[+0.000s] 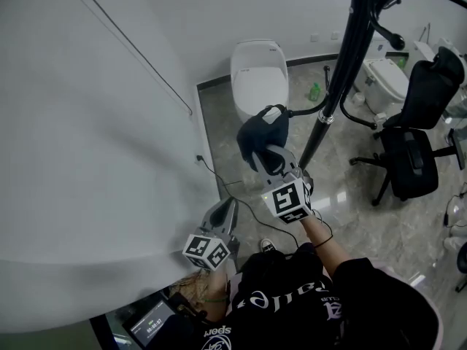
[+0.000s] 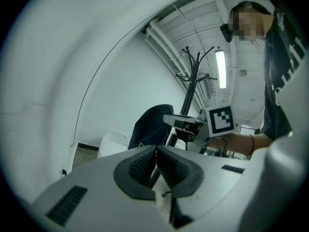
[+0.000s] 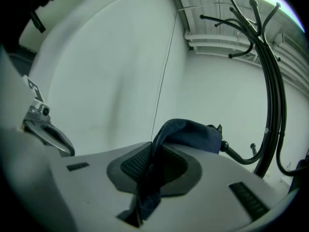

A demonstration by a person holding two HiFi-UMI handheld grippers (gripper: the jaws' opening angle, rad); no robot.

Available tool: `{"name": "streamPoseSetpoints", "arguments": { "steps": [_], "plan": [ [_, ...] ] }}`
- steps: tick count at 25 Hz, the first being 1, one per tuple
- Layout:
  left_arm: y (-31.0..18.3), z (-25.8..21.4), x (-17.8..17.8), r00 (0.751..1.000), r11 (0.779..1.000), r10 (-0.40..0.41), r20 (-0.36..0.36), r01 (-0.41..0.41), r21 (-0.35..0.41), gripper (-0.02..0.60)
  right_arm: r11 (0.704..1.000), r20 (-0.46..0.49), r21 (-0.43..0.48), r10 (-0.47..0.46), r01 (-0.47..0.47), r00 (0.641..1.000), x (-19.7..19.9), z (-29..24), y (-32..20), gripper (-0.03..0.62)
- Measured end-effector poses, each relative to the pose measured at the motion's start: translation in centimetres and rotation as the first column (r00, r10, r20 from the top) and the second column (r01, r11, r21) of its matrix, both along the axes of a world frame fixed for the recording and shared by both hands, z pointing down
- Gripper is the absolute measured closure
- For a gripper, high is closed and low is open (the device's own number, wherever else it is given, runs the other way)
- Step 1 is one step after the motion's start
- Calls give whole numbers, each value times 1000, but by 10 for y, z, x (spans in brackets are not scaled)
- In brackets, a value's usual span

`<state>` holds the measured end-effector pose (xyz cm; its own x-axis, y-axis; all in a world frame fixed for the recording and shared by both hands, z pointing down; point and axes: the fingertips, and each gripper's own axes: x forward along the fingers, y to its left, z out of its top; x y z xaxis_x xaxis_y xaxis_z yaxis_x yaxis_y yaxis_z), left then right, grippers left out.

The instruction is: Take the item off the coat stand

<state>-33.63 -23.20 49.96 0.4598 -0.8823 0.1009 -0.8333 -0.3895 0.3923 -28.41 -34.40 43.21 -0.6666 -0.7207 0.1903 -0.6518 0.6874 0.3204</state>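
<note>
A dark blue cap (image 1: 261,138) hangs at the end of a low hook (image 1: 305,111) of the black coat stand (image 1: 343,71). My right gripper (image 1: 267,160) is shut on the cap's fabric; in the right gripper view the blue cloth (image 3: 186,135) runs down between the pads (image 3: 135,164), and the hook's knob (image 3: 224,146) shows just behind it. My left gripper (image 1: 222,216) hangs lower, beside the white wall, its jaws shut with nothing between them. From the left gripper view the cap (image 2: 152,124) and the stand (image 2: 193,88) lie ahead.
A curved white wall (image 1: 87,144) fills the left. A white toilet-like unit (image 1: 258,71) stands behind the cap, another (image 1: 385,86) at the right. A black office chair (image 1: 417,137) is to the right of the stand. A cable (image 1: 241,203) trails over the marble floor.
</note>
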Motion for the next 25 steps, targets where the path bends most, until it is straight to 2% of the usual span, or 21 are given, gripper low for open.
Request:
{"name": "streamPoseSetpoints", "arguments": {
  "steps": [4, 8, 14, 18, 25],
  "plan": [
    [4, -5, 2, 1000, 1000, -26, 3, 26, 3, 578, 996, 7, -63, -57, 57, 998, 5, 14, 21, 533],
    [12, -3, 12, 998, 997, -67, 4, 67, 28, 578, 986, 70, -131, -97, 105, 993, 23, 31, 39, 533],
    [19, -18, 51, 987, 986, -163, -4, 163, 39, 578, 965, 109, -177, -176, 194, 978, 77, 29, 59, 536],
    [21, -34, 90, 973, 971, -232, -6, 232, 55, 578, 948, 116, -198, -228, 248, 967, 124, 29, 68, 537],
    [43, -25, 189, 949, 947, -316, -10, 316, 63, 578, 912, 128, -213, -330, 351, 935, 213, 39, 86, 542]
  ]
}}
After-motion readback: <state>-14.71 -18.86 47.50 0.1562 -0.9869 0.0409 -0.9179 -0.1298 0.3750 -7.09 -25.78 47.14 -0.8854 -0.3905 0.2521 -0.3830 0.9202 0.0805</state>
